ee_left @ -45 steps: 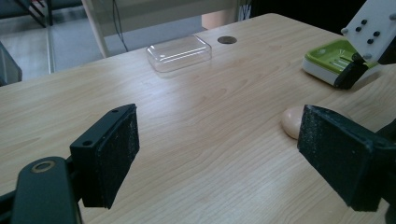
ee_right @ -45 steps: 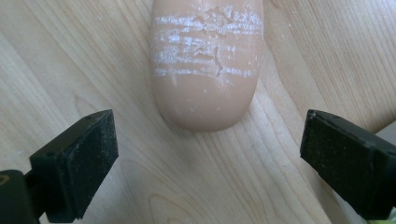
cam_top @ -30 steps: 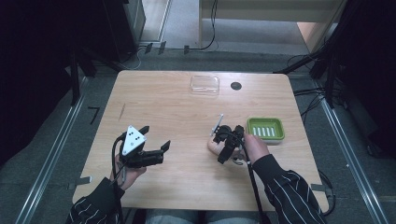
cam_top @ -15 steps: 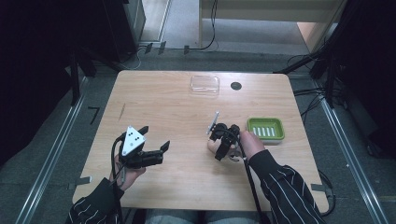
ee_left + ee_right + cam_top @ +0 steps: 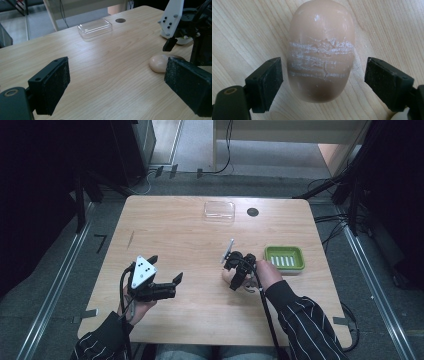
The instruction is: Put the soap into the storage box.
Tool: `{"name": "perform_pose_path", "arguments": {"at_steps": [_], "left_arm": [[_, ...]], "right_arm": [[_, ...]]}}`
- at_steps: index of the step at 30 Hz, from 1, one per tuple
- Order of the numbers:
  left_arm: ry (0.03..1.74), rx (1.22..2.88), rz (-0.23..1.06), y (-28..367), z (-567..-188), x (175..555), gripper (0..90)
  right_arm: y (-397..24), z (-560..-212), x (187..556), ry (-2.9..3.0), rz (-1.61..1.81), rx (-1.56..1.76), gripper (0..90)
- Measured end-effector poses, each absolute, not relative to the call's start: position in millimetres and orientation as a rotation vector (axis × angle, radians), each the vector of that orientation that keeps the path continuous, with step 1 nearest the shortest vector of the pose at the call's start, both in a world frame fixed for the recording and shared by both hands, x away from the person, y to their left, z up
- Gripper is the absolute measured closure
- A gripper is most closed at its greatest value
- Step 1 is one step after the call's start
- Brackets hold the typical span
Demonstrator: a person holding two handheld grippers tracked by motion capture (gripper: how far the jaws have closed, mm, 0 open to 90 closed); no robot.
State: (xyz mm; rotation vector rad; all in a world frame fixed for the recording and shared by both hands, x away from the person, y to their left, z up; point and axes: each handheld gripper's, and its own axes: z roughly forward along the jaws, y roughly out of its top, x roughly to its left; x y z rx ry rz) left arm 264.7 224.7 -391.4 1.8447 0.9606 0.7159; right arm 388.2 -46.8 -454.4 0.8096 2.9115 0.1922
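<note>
Straddling the soap bar [image 5: 320, 50] on the wooden table [image 5: 175, 235], the right gripper [image 5: 322, 82] has its jaws just closing in, left pad almost touching, right pad still apart. Soap lies flat, left of the green dish [image 5: 284, 258]. Left gripper [image 5: 117, 85] hovers spread, empty, well apart
</note>
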Motion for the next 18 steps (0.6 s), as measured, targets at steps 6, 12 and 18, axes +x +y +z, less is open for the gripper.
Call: {"name": "perform_pose_path", "arguments": {"at_steps": [6, 12, 18], "left_arm": [[0.975, 1.822, 0.736, 223.7, -390.5, 263.4, 9.2], [0.965, 1.855, 0.720, 221.7, -394.5, 265.8, 7.8], [0.969, 1.884, 0.711, 222.5, -397.6, 268.4, 7.9]], "right_arm": [[-46.5, -454.0, 388.3, 2.907, 0.196, 0.821, 17.5], [-45.6, -455.7, 390.5, 2.904, 0.187, 0.816, 17.8], [-39.1, -459.4, 396.1, 2.924, 0.165, 0.817, 21.1]]}}
